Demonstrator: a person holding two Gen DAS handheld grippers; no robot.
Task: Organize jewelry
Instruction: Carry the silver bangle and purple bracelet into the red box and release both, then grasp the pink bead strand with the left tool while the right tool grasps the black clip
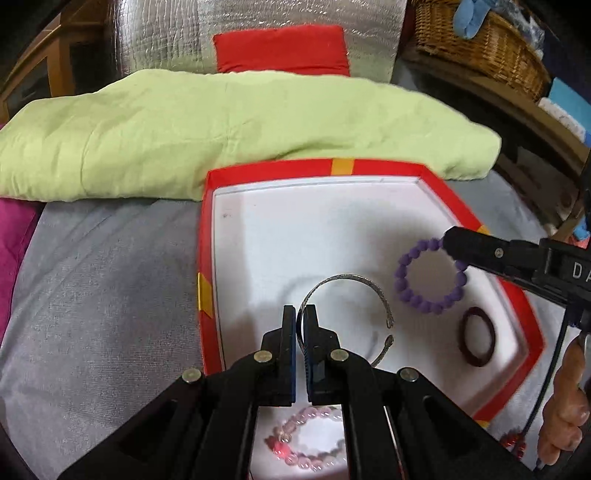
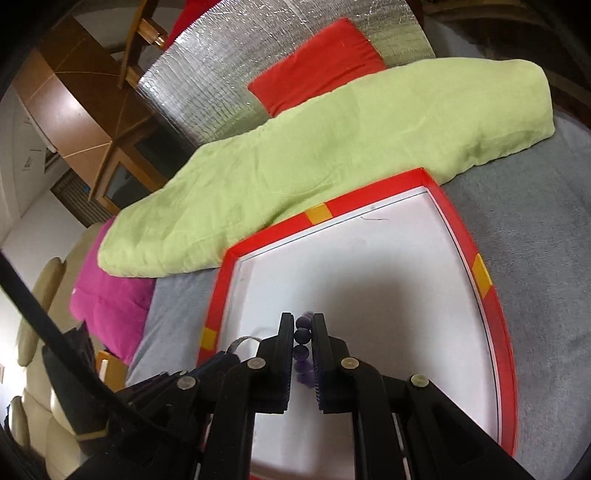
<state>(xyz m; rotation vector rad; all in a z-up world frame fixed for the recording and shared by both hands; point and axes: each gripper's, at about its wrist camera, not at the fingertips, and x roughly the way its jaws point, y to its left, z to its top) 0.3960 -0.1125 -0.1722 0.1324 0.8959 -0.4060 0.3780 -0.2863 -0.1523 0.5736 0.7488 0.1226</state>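
Observation:
A red-rimmed tray [image 1: 443, 192] with a white floor lies on grey cloth. My left gripper [image 1: 300, 314] is shut on a thin open silver bangle [image 1: 354, 278], which hangs over the tray floor. My right gripper [image 2: 303, 325] is shut on a purple bead bracelet [image 2: 303, 334]; in the left wrist view that purple bead bracelet [image 1: 424, 301] dangles from the right gripper [image 1: 448, 240] above the tray's right side. A dark brown ring bangle [image 1: 466, 343] lies on the tray floor at the right. A pink bead bracelet [image 1: 288, 443] lies in the tray under my left gripper, partly hidden.
A folded light-green blanket [image 1: 221, 129] lies just behind the tray. A red cushion [image 1: 280, 48] and silver quilted sheet [image 1: 166, 33] sit further back, a magenta cushion [image 2: 110, 306] at the left, a wicker basket [image 1: 480, 44] at the upper right. A hand [image 1: 561, 406] holds the right gripper.

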